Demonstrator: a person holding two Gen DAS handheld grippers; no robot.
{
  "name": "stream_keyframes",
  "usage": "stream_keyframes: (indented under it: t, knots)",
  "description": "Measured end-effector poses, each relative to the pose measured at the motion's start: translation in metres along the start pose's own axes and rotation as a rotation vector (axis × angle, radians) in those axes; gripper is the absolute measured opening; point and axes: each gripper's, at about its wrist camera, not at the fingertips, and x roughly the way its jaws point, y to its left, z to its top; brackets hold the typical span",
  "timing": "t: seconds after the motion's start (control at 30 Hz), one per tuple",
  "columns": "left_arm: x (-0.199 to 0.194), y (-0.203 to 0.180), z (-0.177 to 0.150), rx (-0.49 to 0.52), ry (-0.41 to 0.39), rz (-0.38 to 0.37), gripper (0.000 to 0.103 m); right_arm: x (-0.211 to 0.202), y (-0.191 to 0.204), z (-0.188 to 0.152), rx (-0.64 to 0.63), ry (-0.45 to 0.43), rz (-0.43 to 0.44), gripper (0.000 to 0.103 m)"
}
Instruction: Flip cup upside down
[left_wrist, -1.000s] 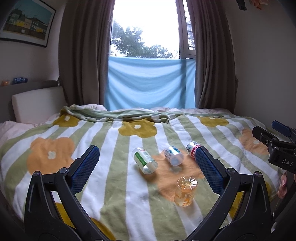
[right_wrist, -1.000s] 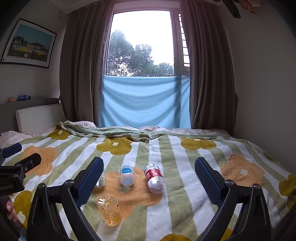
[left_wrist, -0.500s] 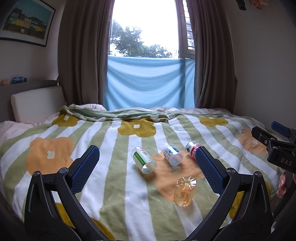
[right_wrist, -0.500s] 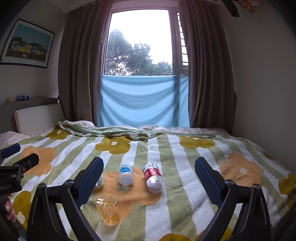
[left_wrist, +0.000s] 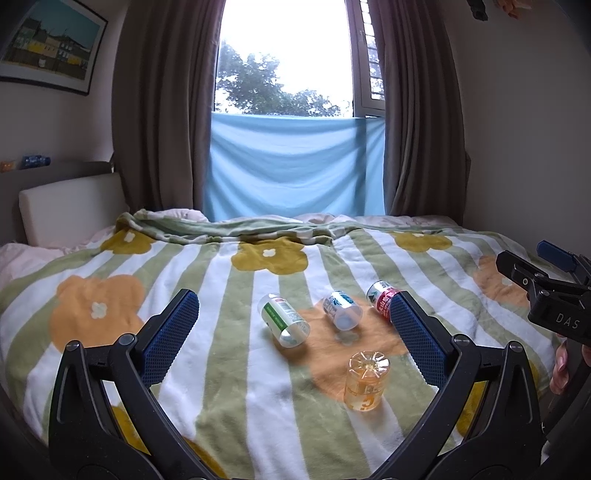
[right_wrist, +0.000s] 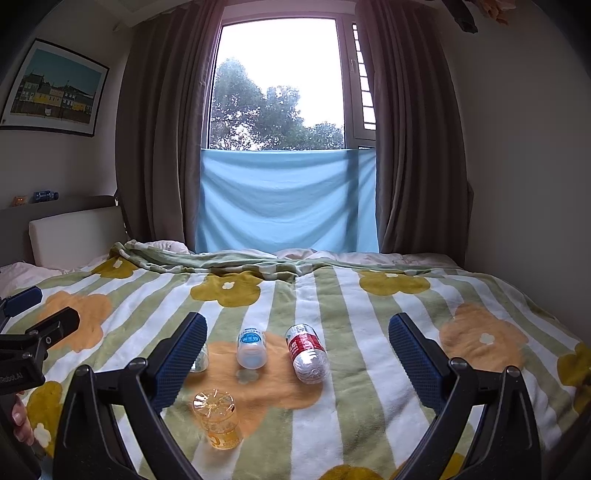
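A clear orange cup (left_wrist: 365, 380) stands on the flowered blanket with its ribbed base facing up; it also shows in the right wrist view as the cup (right_wrist: 218, 419), low and left. My left gripper (left_wrist: 291, 328) is open and empty, held above and behind the cup. My right gripper (right_wrist: 295, 350) is open too, with nothing between its fingers. The cup sits just inside the left gripper's right finger (left_wrist: 417, 339) and below the right gripper's left finger (right_wrist: 181, 358). Neither gripper touches it.
Three cut bottle pieces lie on their sides behind the cup: green-labelled (left_wrist: 284, 319), blue-labelled (left_wrist: 341, 309) and red-labelled (right_wrist: 306, 352). The striped blanket (left_wrist: 229, 369) covers the bed. A headboard cushion (left_wrist: 70, 206) is at far left, curtains and a window behind.
Both views have shifted only slightly; the cup and bottle pieces lie where they were. Both grippers stay open.
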Motion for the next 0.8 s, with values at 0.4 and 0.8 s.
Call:
stream_keyframes:
  t: [0.4, 0.8]
  knots:
    - [-0.005, -0.009, 0.001, 0.030, -0.029, 0.022, 0.103, 0.000, 0.001, 0.000, 0.000, 0.000, -0.001, 0.099]
    - [-0.013, 0.000, 0.004, -0.008, -0.053, 0.037, 0.103, -0.001, 0.004, -0.001, 0.002, -0.003, 0.001, 0.099]
